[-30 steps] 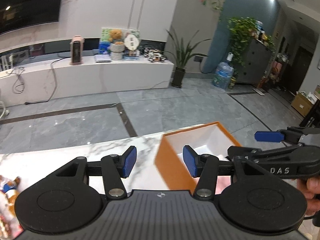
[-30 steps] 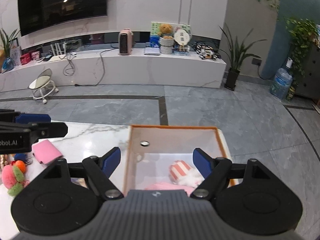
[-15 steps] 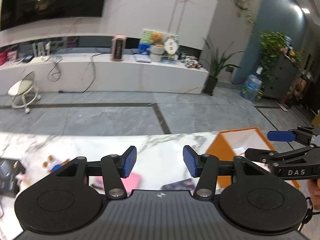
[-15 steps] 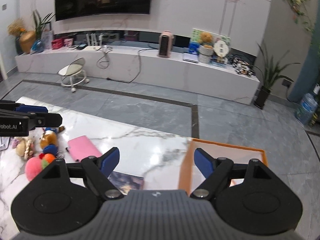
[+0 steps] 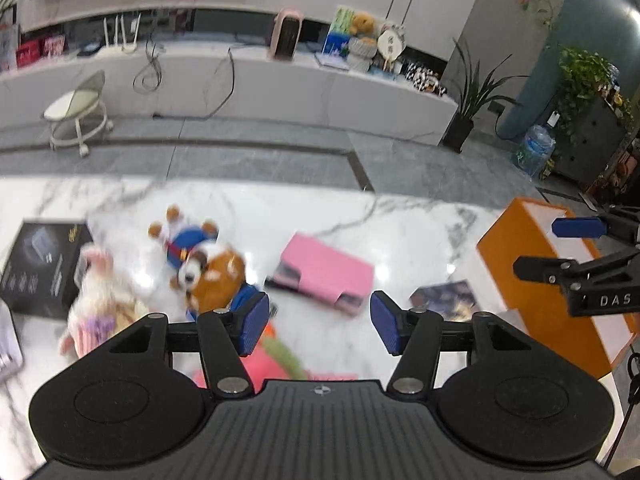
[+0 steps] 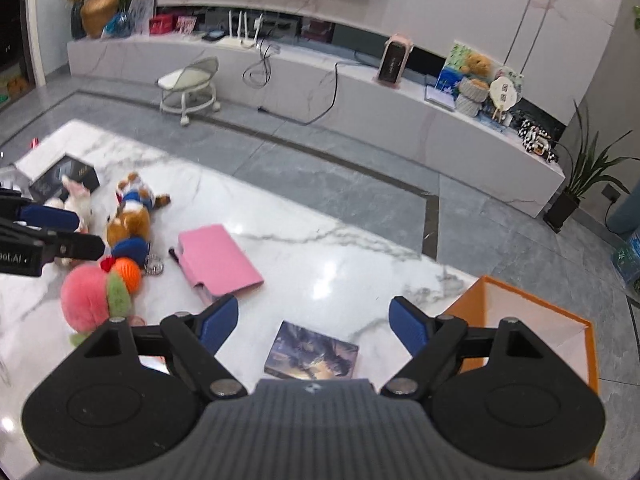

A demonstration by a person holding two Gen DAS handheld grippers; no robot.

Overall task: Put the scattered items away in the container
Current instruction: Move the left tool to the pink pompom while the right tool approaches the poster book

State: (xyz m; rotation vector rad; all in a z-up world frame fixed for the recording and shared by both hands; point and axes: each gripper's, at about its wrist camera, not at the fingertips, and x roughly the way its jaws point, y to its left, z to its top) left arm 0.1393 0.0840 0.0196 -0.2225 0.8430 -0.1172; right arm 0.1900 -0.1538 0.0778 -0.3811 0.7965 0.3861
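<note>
My left gripper hovers over the marble table, its jaws opening with nothing gripped; a pink-and-green plush peach lies below the gap. Ahead lie a brown dog plush, a white bunny plush and a pink wallet. My right gripper is open and empty above a dark picture box. The orange container stands at the right, and the wallet, the dog and the peach lie to the left.
A black flat box lies at the table's far left. A small orange ball and a keyring sit between the peach and the wallet. Beyond the table's far edge is grey floor with a low stool and a long TV bench.
Both views have swung left, from over the orange container to the scattered plush toys and wallet, and sunk closer to the table. The left jaws stand slightly wider.
</note>
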